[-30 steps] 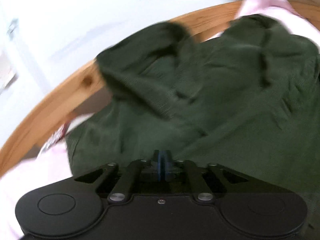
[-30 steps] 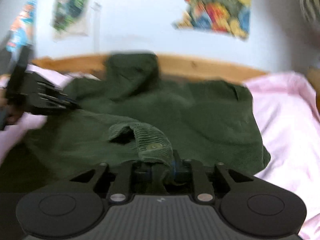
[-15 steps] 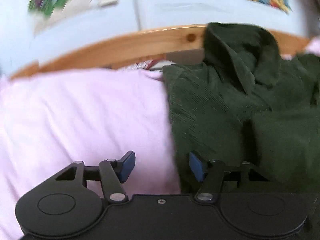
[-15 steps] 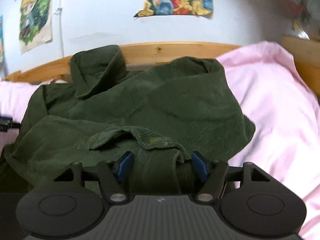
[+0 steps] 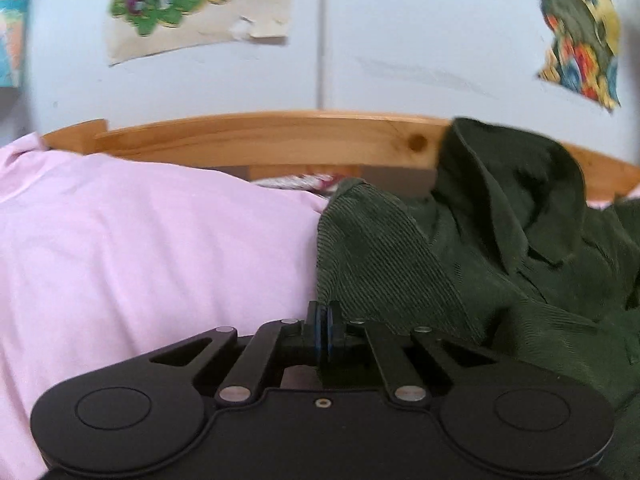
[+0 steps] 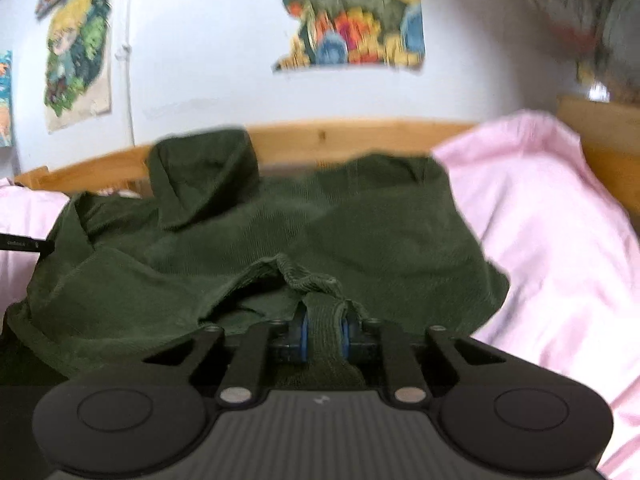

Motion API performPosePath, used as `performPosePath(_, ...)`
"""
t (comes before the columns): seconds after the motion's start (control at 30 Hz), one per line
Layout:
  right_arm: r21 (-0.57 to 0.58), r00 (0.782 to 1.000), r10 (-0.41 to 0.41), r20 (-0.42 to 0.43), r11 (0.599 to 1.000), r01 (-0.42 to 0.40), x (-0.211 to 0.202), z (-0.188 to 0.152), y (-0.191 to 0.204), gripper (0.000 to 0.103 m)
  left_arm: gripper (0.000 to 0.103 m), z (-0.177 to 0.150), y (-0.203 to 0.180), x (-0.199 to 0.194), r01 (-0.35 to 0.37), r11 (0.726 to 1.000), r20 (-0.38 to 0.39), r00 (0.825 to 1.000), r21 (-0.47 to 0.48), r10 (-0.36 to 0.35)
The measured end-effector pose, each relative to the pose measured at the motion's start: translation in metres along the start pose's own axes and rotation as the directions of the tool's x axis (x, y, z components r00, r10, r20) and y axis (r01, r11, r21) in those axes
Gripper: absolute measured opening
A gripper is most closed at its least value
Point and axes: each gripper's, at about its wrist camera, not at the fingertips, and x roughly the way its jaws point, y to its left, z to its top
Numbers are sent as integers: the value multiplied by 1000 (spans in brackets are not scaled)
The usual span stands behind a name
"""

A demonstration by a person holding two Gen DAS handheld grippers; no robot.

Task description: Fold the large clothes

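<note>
Both pairs of tongs have closed since half a second ago: the left tongs (image 5: 323, 320), then spread wide, now have blue pads pressed together at the left edge of the dark green corduroy jacket (image 5: 500, 264), and whether cloth is pinched between them I cannot tell. That jacket lies crumpled on the bed's pink sheet (image 5: 140, 248), its far part up against the pine bed rail (image 5: 260, 136). Only the right view shows the right tongs (image 6: 323, 334) clamped on a ribbed fold of it, and the left tool's tip at the jacket's left side. Torn posters (image 6: 352, 20) hang on the pale wall
</note>
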Motion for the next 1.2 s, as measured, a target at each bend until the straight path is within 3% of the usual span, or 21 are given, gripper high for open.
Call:
performPosePath(0.07,2,1000,-20,10,1000,20,-3,-2,0,16,2,-5,8,10,-12,998,-24,1000,-54,10)
performPosePath(0.17,-1,995,-46,-91,999,46,12,-18,-8,16,2,-13,16,30,-24,991,-90,996,-129,13)
performPosePath(0.3,-59,993,-63,-102,997,57,10,-24,-7,17,6,-10,4,27,-24,998,-97,995,-56,19)
performPosePath(0.33,-91,992,-71,-103,994,61,8,-23,-3,19,14,-10,3,20,-28,1000,-93,995,-4,28)
performPosePath(0.4,-146,991,-88,-99,987,73,1,-21,5,27,40,-11,-1,7,-37,998,-61,997,46,39)
performPosePath(0.43,-172,992,-92,-88,982,76,-3,-20,8,30,59,-12,-3,0,-16,998,-33,999,56,18)
performPosePath(0.47,-187,993,-87,-76,980,72,-7,-19,11,32,67,-12,-2,-6,6,998,-4,1000,61,-5)
performPosePath(0.57,-174,996,-68,-61,983,56,-17,-18,12,40,67,-5,-10,-9,63,989,35,997,133,-68)
performPosePath(0.7,-121,995,-62,-77,991,52,-18,-19,10,42,65,5,-38,5,31,942,62,997,333,-55)
performPosePath(0.73,-121,995,-62,-78,991,52,-18,-19,10,42,42,9,-44,15,19,926,40,999,376,-37)
performPosePath(0.77,-124,995,-60,-78,991,51,-18,-19,10,42,6,12,-46,24,11,921,7,1000,390,-15)
performPosePath(0.8,-130,995,-59,-75,990,49,-17,-19,10,42,5,15,-45,31,0,927,-19,1000,375,8)
performPosePath(0.87,-135,995,-60,-76,990,50,-17,-20,9,42,3,24,-32,40,16,968,-46,999,252,-4)
performPosePath(0.93,-137,994,-66,-87,989,54,-12,-21,7,30,2,28,-21,41,-30,986,-11,999,166,32)
performPosePath(0.97,-136,992,-78,-96,989,64,-9,-21,5,28,2,29,-15,43,-59,990,0,998,129,59)
performPosePath(1.1,-87,989,-80,-128,994,69,0,-25,-4,27,2,28,-3,53,-50,998,-26,998,49,52)
performPosePath(1.2,-100,986,-101,-133,991,88,3,-26,-1,31,12,25,-7,49,-50,998,-21,998,23,51)
